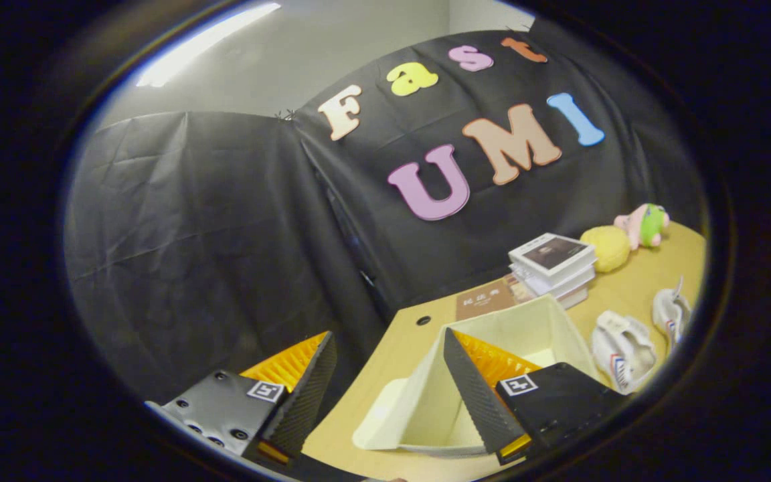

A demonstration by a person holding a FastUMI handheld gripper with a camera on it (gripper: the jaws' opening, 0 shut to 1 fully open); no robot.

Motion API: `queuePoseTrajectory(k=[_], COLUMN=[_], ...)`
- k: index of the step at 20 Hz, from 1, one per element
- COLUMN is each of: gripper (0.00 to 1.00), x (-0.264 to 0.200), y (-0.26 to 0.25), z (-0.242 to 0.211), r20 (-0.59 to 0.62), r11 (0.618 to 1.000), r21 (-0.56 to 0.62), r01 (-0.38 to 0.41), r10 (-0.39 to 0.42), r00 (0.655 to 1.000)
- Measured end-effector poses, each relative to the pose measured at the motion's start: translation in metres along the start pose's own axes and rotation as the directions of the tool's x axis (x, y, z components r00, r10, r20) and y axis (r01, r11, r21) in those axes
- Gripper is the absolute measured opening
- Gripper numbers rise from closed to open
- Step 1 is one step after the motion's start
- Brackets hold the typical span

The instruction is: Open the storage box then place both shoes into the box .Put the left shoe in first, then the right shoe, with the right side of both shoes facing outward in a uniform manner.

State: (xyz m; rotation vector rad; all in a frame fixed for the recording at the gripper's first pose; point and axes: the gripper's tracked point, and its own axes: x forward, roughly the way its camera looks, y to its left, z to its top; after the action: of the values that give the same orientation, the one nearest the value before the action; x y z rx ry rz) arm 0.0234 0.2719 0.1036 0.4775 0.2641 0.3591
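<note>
Gripper view has the gripper hanging tilted over the near part of the wooden table, jaws wide apart with nothing clamped between them. The storage box, a cream fabric one, sits on the table just ahead of the fingers, and its top is open so the pale inside shows. One finger overlaps the box's near wall in the picture, but whether it's actually touching is hard to call. A flap of the box lies flat on the table between the fingers.

Both shoes are out on the table beyond the box, toward the far side edge: one white shoe just beside the box, the other white shoe a bit further out, apart from the first. Which is left or right can't be told.

Back along the cloth wall sits a stack of books, a brown booklet beside it, then a yellow plush and a pink-and-green plush near the far corner.
</note>
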Motion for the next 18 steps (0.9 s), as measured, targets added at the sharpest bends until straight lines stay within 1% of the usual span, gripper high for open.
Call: queuePoseTrajectory(k=[2, 4, 6, 7, 9, 10, 11, 13, 14, 18], gripper=[1.0, 1.0, 1.0, 1.0, 1.0, 1.0, 1.0, 1.0, 1.0, 1.0], x=[-0.019, -0.04, -0.059, -0.064, -0.072, -0.075, -0.078, -0.084, -0.084, -0.091], y=[-0.038, -0.076, -0.122, -0.142, -0.173, -0.191, -0.211, -0.241, -0.253, -0.292], z=[0.022, 0.038, 0.046, 0.047, 0.046, 0.04, 0.029, 0.004, -0.006, -0.041], r20=[0.038, 0.057, 0.047, 0.037, 0.005, -0.026, -0.061, -0.141, -0.173, -0.278], r11=[0.996, 0.981, 0.944, 0.923, 0.891, 0.871, 0.844, 0.799, 0.782, 0.742], r21=[-0.006, -0.028, -0.081, -0.1, -0.108, -0.118, -0.138, -0.183, -0.199, -0.217], r01=[0.089, 0.193, 0.32, 0.371, 0.44, 0.477, 0.518, 0.573, 0.59, 0.634], r10=[-0.089, -0.191, -0.317, -0.369, -0.442, -0.483, -0.529, -0.599, -0.621, -0.67], r00=[0.995, 0.98, 0.947, 0.929, 0.897, 0.875, 0.846, 0.789, 0.764, 0.688])
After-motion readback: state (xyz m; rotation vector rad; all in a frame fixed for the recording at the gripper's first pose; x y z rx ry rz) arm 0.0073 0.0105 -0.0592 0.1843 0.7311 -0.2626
